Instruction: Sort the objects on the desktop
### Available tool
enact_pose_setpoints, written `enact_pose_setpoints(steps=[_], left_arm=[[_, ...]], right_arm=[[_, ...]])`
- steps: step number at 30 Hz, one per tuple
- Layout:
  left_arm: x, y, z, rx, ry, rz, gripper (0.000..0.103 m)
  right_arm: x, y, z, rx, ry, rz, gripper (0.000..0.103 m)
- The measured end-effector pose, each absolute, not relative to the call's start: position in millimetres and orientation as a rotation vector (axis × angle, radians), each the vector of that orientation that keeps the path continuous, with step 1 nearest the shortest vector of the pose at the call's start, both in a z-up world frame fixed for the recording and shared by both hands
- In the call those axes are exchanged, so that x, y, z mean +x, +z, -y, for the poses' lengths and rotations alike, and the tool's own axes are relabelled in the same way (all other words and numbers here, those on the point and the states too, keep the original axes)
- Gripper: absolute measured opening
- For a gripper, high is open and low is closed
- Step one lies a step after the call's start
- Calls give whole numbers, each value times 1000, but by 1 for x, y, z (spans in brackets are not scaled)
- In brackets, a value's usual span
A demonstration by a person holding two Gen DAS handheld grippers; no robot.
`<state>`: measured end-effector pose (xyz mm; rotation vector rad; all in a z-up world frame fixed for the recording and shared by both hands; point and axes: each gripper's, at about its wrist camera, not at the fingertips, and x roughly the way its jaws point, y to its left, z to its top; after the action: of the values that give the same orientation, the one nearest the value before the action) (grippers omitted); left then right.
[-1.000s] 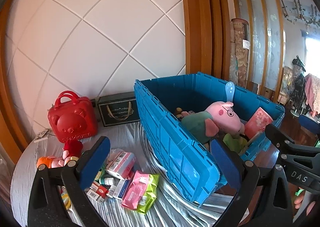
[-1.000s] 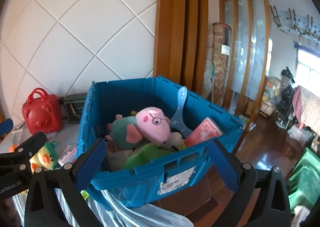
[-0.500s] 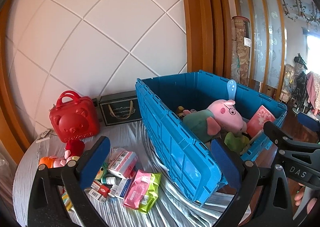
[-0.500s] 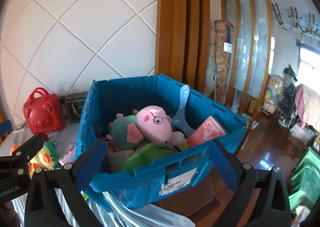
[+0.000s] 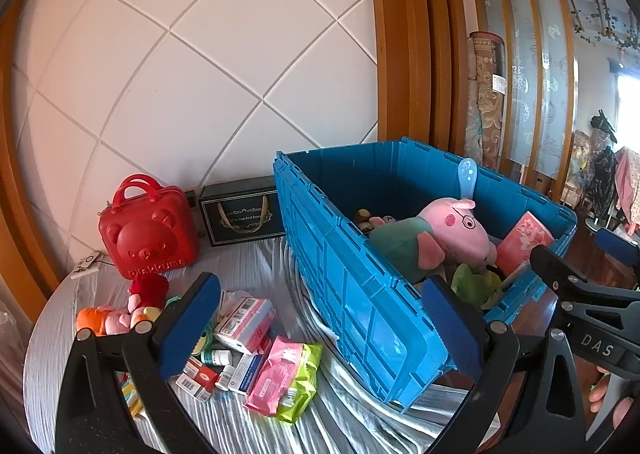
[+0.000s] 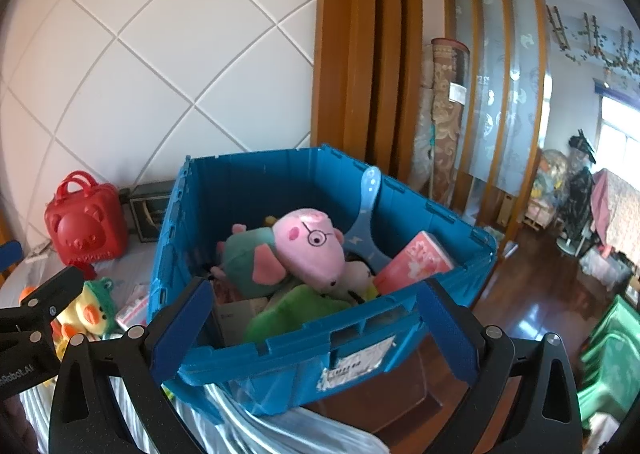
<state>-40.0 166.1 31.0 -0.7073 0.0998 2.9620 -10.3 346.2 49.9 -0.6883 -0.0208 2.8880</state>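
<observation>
A blue crate (image 5: 360,294) (image 6: 304,358) stands on the table's right side and holds a pink pig plush (image 5: 456,230) (image 6: 312,246), a pink box (image 6: 416,262), a blue paddle (image 6: 366,205) and green plush. Left of the crate lie a pink and green wipes pack (image 5: 286,378), medicine boxes (image 5: 244,322), small bottles (image 5: 216,356) and small plush toys (image 5: 116,318). A yellow duck plush (image 6: 86,310) shows in the right wrist view. My left gripper (image 5: 320,328) is open and empty above the loose items. My right gripper (image 6: 314,328) is open and empty at the crate's near wall.
A red bear-faced case (image 5: 150,232) and a dark gift box (image 5: 244,213) stand against the quilted white wall. The table wears a grey striped cloth (image 5: 256,266). The crate overhangs the table's right edge above a wooden floor (image 6: 532,294). Wooden pillars stand behind.
Both grippers have lifted and drawn back slightly, so the crate and table items sit a little lower in view. Nothing was grasped or moved.
</observation>
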Motion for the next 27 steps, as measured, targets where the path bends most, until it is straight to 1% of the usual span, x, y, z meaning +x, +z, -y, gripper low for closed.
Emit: enact_pose_setpoints(steps=[27], left_arm=[[-45,31,-157,-719,2952,-97,102]], right_arm=[[-18,51,-339,-700,2892,29,103]])
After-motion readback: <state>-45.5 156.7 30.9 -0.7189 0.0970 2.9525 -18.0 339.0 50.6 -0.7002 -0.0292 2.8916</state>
